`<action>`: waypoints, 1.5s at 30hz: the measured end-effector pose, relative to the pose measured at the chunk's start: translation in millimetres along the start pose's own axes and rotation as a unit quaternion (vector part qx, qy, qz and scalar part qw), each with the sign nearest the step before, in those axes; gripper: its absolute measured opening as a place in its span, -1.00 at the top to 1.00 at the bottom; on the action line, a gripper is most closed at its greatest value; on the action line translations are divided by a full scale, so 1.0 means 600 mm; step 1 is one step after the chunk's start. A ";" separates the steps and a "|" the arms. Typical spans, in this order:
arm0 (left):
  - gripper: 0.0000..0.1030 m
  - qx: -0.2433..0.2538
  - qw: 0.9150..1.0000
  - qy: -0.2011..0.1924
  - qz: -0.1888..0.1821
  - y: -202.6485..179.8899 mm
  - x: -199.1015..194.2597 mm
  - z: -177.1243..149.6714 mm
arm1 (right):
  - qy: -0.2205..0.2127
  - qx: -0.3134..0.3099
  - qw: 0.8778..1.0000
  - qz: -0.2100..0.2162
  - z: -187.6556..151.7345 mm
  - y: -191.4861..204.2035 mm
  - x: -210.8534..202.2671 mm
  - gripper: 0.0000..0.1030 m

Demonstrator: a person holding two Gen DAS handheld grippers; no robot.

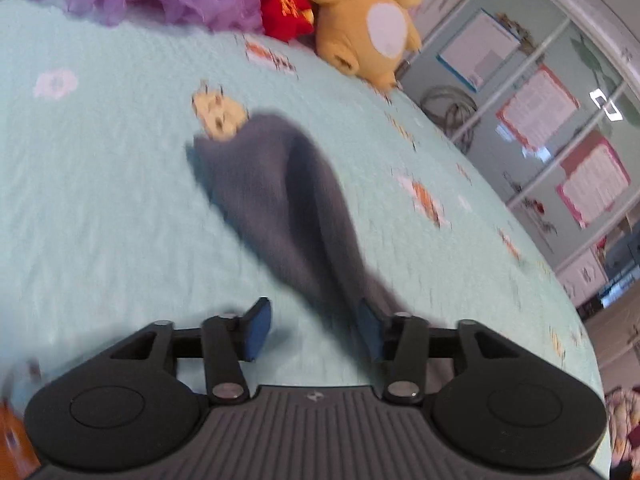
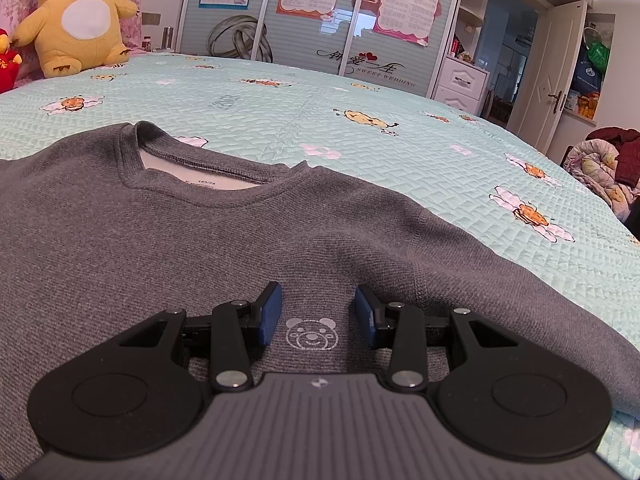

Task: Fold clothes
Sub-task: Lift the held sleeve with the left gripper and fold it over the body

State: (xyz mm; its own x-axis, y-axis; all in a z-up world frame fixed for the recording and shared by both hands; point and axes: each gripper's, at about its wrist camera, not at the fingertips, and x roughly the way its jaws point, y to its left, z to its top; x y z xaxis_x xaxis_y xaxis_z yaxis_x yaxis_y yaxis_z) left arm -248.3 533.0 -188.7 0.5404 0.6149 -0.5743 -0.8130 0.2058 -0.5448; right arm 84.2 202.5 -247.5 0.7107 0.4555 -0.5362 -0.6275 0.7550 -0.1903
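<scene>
grey sweater (image 2: 168, 240) flat on bedspread (image 2: 360, 152) — neckline up (bear print)

Left tongs (image 1: 312, 330), right tongs (image 2: 318, 316): black linkages, blue pads, silver screws, ribbed grey housing.

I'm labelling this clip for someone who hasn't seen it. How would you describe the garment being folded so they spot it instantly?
Look at the bed with the mint quilted bedspread printed with bees and flowers. Spread flat on it, nearest the camera, lies a grey long-sleeved sweater. Unlike the yellow plush toy by the headboard, it is plain knit with a round neckline and a small white bear face printed on it.
</scene>
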 end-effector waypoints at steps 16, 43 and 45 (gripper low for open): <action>0.93 -0.014 0.997 0.051 0.052 -0.003 0.103 0.098 | -0.001 0.003 1.000 0.002 0.001 -0.002 0.001 0.19; 0.21 -0.035 0.999 -0.037 0.018 0.120 -0.006 0.004 | -0.001 0.001 1.000 -0.001 0.002 -0.001 0.003 0.18; 0.09 -0.005 0.993 -0.075 0.090 0.094 -0.030 -0.007 | -0.001 0.001 1.000 -0.002 0.002 -0.001 0.002 0.17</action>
State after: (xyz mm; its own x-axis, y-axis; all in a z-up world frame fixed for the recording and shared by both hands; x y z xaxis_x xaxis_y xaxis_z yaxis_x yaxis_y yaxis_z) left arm -302.7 530.3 -211.5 0.3473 0.7482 -0.5653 -0.8911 0.0755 -0.4475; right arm 86.1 203.1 -247.1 0.7131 0.4541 -0.5341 -0.6250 0.7569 -0.1911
